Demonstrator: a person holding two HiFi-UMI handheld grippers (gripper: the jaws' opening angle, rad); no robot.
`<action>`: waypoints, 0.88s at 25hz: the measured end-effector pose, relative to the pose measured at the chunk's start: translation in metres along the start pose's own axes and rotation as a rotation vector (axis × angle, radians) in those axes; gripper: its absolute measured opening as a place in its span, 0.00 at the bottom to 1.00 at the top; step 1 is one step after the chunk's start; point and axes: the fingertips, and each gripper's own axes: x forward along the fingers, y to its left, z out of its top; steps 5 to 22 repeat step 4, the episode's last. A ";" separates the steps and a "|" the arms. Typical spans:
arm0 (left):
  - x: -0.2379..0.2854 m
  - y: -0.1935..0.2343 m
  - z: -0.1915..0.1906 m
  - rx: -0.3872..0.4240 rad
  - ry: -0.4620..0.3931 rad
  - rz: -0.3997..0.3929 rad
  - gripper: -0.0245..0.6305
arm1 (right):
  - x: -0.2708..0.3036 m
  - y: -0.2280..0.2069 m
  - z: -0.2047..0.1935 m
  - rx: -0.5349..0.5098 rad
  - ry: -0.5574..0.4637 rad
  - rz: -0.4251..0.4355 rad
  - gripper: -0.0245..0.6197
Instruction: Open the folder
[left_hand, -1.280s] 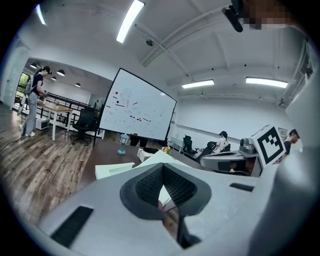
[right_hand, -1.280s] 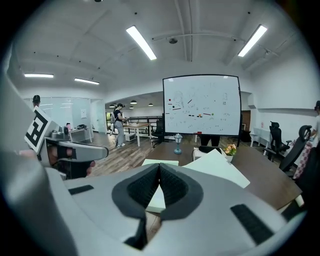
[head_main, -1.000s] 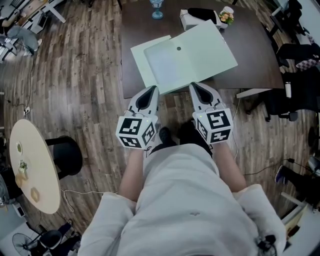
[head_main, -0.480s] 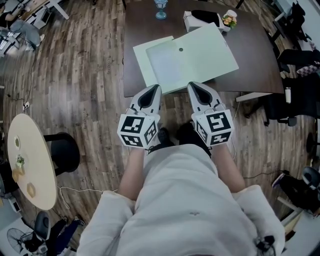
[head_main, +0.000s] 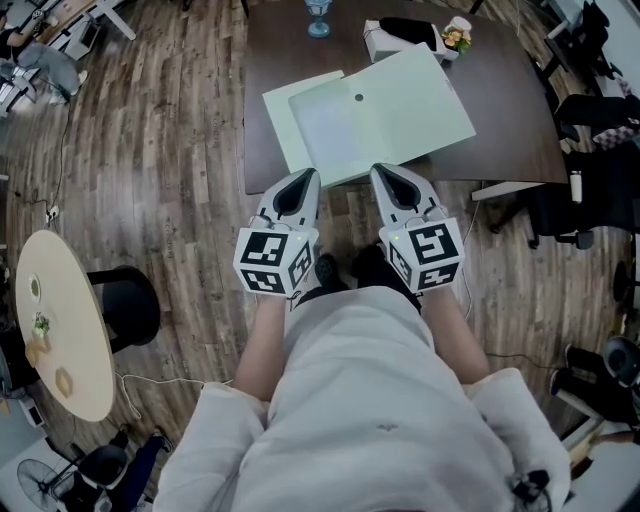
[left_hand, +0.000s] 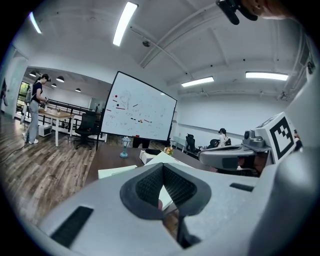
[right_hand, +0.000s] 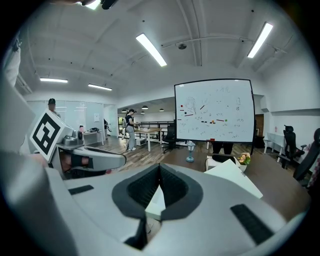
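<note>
Nothing of note has moved since a second ago. Left gripper (head_main: 302, 180) and right gripper (head_main: 386, 172) are held side by side, apart, each clenched tight with nothing between its jaws. Both tips stop just short of the pale green folder (head_main: 370, 115). It lies on the dark table (head_main: 500, 120), reaching the near edge. Wood floor (head_main: 170, 150) surrounds the table.

Table (head_main: 512, 115) bare right of folder (head_main: 390, 110); white box (head_main: 378, 40) behind.
</note>
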 end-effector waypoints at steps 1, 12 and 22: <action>0.000 0.000 0.000 0.005 0.002 0.000 0.04 | 0.000 0.000 0.000 0.000 0.000 0.001 0.05; 0.002 -0.004 0.000 0.009 0.001 -0.003 0.04 | -0.001 -0.002 -0.002 -0.003 0.002 0.000 0.05; 0.002 -0.004 0.000 0.009 0.001 -0.003 0.04 | -0.001 -0.002 -0.002 -0.003 0.002 0.000 0.05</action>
